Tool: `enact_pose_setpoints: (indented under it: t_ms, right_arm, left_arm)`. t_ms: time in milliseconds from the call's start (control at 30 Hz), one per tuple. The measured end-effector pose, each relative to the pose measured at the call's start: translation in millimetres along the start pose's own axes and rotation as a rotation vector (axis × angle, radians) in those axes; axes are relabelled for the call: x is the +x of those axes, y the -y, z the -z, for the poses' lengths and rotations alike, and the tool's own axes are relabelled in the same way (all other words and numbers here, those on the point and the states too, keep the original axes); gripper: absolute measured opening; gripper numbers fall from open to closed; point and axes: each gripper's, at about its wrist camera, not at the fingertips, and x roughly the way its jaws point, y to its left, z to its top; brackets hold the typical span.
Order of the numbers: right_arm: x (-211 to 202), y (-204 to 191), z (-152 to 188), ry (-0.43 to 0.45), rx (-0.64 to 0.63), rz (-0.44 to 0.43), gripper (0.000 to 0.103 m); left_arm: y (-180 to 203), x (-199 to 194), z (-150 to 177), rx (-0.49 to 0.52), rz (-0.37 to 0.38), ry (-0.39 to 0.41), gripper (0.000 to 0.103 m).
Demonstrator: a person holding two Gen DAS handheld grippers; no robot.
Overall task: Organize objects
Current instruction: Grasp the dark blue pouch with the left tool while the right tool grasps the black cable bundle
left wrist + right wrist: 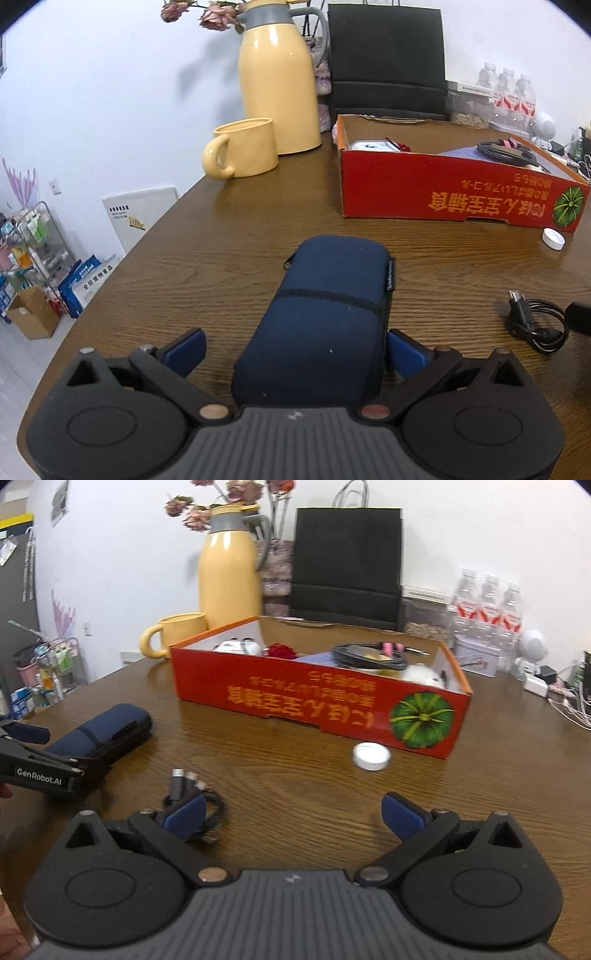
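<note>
Navy blue, the soft case [325,317] lies on the wooden table [229,236] between the spread jaws of the left gripper [295,349], not clamped. The red box [458,188] sits at two o'clock from it, a white cap [553,239] just beside the box. The right gripper [295,818] hangs with jaws apart, a coiled black cable [199,801] at its nine o'clock.

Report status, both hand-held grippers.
Left hand-held gripper open around dark blue fabric pouch. Right hand-held gripper open, empty. Red cardboard box ahead, unobstructed.
</note>
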Motion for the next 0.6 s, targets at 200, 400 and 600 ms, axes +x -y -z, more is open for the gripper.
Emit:
enact_pose_setpoints:
  t_ms: [200, 400, 600]
  right_arm:
    - [13, -20, -2, -0.034, -0.035, -0.042, 0.103]
    - [25, -30, -3, -0.070, -0.047, -0.061, 0.103]
    - [26, -35, -3, -0.073, -0.053, -0.099, 0.067]
  left_arm:
    - [1, 7, -4, 0.005, 0.025, 0.011, 0.103]
    - [-9, 19, -9, -0.056, 0.096, -0.006, 0.103]
    - [-10, 21, -12, -0.043, 0.110, -0.024, 0.103]
